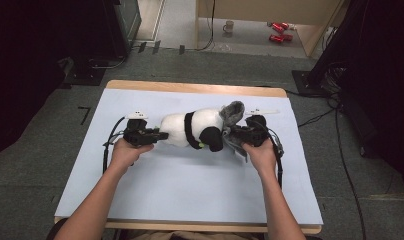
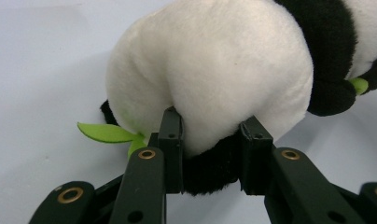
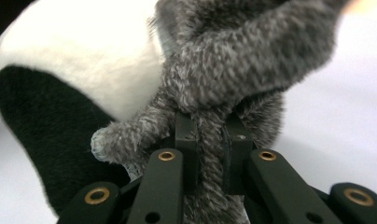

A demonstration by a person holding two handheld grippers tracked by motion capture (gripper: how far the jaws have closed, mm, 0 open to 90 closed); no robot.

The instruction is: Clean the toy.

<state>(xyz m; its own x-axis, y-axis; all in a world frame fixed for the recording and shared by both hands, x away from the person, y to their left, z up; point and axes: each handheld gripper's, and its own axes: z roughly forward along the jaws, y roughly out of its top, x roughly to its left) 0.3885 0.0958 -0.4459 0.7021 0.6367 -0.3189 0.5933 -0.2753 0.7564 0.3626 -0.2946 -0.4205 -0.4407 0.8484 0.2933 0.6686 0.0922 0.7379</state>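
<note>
A black and white plush panda (image 1: 192, 129) lies on its side in the middle of the pale blue table cover (image 1: 190, 185). My left gripper (image 1: 157, 136) is shut on the panda's (image 2: 214, 70) rounded white end, its jaws squeezing white and black fur; green felt leaves (image 2: 107, 133) stick out beside them. A fuzzy grey cloth (image 1: 233, 114) hangs over the panda's other end. My right gripper (image 1: 238, 134) is shut on a fold of that grey cloth (image 3: 238, 60), with the panda's (image 3: 74, 70) white and black fur just behind it.
The wooden table's far edge (image 1: 190, 87) borders grey floor. On the floor beyond stand a mug (image 1: 228, 26) and red cans (image 1: 279, 31). Black cables (image 1: 340, 145) trail along the floor at the right. A white strip (image 1: 262, 111) lies on the cover behind my right gripper.
</note>
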